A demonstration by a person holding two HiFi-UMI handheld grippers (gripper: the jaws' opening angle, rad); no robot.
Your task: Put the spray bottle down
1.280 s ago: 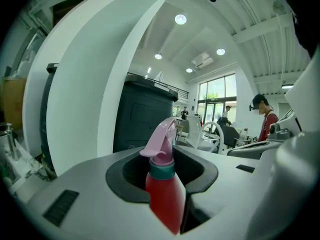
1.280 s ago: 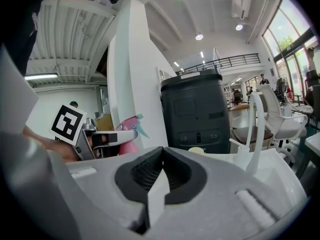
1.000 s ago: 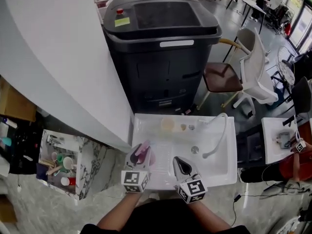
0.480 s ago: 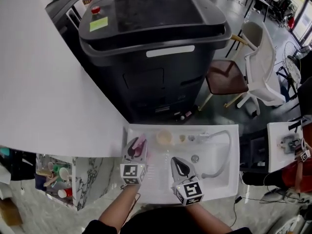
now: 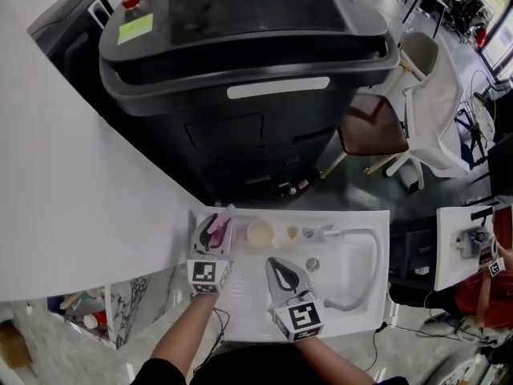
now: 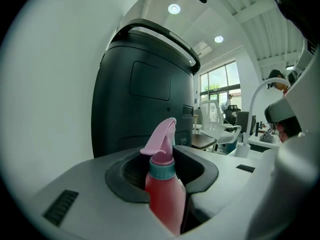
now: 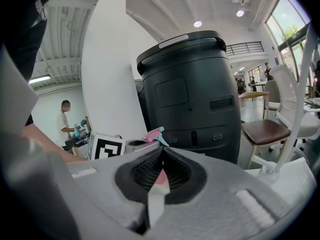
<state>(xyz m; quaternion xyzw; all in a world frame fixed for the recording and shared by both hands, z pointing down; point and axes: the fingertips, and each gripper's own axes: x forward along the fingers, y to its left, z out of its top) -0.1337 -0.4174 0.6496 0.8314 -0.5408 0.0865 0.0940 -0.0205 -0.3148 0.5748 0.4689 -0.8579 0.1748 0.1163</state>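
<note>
The spray bottle (image 6: 164, 194) has a red body, a teal collar and a pink trigger head. My left gripper (image 6: 164, 159) is shut on its body and holds it upright. In the head view the spray bottle (image 5: 216, 229) sits in the left gripper (image 5: 215, 221) over the back left corner of the white sink unit (image 5: 365, 295). My right gripper (image 5: 276, 261) hovers over the basin to its right, jaws together with nothing held. From the right gripper (image 7: 162, 151) view the pink bottle head (image 7: 152, 135) shows to the left.
A large black bin (image 5: 256, 70) stands right behind the sink. A curved white faucet (image 5: 362, 235) and a pale cup (image 5: 260, 232) sit on the sink's back edge. A white wall (image 5: 64, 175) borders the left. A brown chair (image 5: 373, 131) stands at the right.
Both grippers moved toward the sink's back left. The left one carried the bottle lower, from over the basin to the back left corner. Jaws unchanged.
</note>
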